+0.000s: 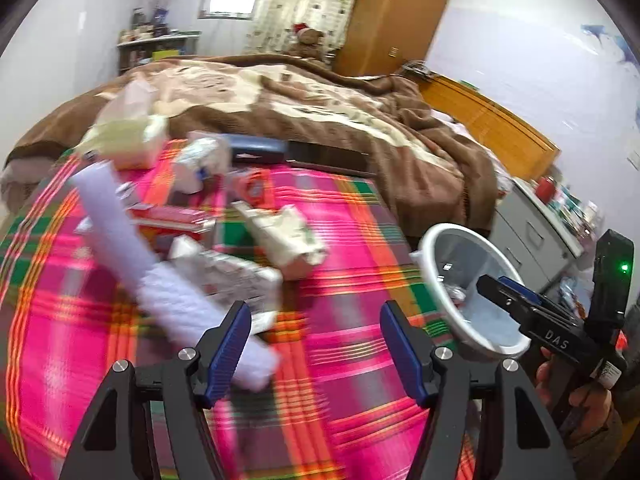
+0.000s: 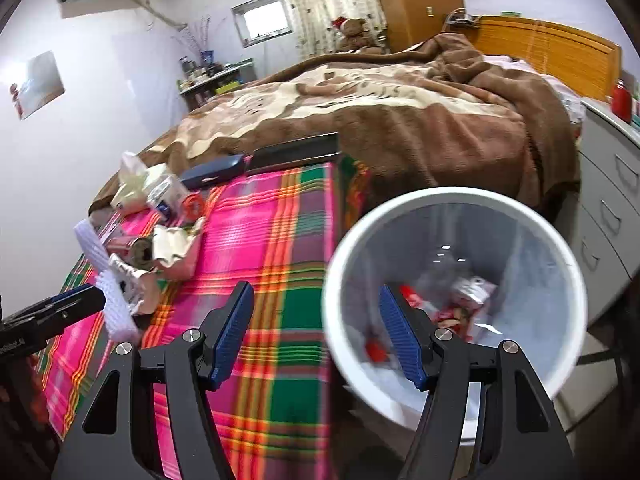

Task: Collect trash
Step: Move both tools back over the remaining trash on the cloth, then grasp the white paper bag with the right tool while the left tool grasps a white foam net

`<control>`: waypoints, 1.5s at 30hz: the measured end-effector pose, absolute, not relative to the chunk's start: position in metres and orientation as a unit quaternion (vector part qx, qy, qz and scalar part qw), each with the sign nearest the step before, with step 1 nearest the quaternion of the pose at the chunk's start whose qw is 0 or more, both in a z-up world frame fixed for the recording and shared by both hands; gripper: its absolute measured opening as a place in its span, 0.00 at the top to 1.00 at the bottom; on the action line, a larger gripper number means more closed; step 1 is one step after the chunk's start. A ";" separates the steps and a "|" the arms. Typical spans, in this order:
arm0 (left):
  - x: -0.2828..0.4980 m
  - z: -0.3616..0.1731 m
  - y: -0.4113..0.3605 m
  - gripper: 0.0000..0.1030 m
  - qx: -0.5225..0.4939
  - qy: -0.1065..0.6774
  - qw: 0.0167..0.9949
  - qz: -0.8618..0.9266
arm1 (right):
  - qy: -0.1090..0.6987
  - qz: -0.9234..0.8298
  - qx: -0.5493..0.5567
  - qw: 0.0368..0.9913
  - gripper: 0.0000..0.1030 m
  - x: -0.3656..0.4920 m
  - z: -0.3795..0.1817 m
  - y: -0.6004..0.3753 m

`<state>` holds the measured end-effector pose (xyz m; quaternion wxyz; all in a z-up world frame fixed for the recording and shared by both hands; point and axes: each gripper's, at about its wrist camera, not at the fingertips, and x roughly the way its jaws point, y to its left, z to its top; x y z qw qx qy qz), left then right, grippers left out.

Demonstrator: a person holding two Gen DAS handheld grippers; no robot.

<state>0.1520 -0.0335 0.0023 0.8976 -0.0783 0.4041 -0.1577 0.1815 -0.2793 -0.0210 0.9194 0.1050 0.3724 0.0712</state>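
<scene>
Binning done: some wrappers lie in bin [image 2: 452,208], lower right.
Left: litter pile [image 1: 240,248] at centre-left.
Claws: left gripper [image 1: 316,344] and right gripper [image 2: 316,332] both spread, holding nothing.

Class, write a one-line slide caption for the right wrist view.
Open right gripper hovers at the bin beside a plaid cloth strewn with trash.

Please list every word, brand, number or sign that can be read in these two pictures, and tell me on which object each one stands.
"DAS": white letters on the black body of the right gripper.
White sticker on that gripper's handle: too small to read.
Print on the crumpled packaging on the plaid cloth: blurred, unreadable.
White print on the left gripper: cut off, unreadable.
</scene>
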 end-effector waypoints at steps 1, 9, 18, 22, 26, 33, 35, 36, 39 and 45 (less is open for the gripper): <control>0.152 0.000 -0.026 0.35 -0.084 0.406 0.897 -0.152 | 0.373 0.075 0.103 0.919 0.36 0.182 -0.022 -0.274; 0.150 -0.013 0.023 0.35 -0.118 0.411 0.899 -0.097 | 0.385 0.129 0.080 0.910 0.36 0.196 -0.024 -0.230; 0.161 -0.034 0.042 0.30 -0.158 0.425 0.888 -0.069 | 0.392 0.176 0.070 0.900 0.36 0.225 -0.028 -0.192; 0.169 -0.047 0.043 0.29 -0.196 0.432 0.877 -0.075 | 0.397 0.189 0.061 0.896 0.36 0.237 -0.031 -0.179; 0.175 -0.053 0.033 0.29 -0.193 0.439 0.875 -0.067 | 0.400 0.206 0.067 0.890 0.36 0.247 -0.034 -0.171; 0.179 -0.065 0.023 0.29 -0.187 0.453 0.869 -0.069 | 0.418 0.214 0.067 0.880 0.36 0.259 -0.042 -0.160; 0.181 -0.064 0.023 0.29 -0.187 0.451 0.870 -0.072 | 0.421 0.219 0.070 0.877 0.36 0.260 -0.043 -0.159; 0.180 -0.064 0.023 0.29 -0.187 0.451 0.870 -0.073 | 0.422 0.223 0.072 0.876 0.36 0.260 -0.044 -0.158; 0.177 -0.064 0.020 0.37 -0.166 0.457 0.871 -0.067 | 0.427 0.231 0.066 0.872 0.41 0.262 -0.046 -0.151; 0.178 -0.064 0.031 0.44 -0.171 0.463 0.867 -0.069 | 0.428 0.223 0.055 0.874 0.51 0.263 -0.049 -0.145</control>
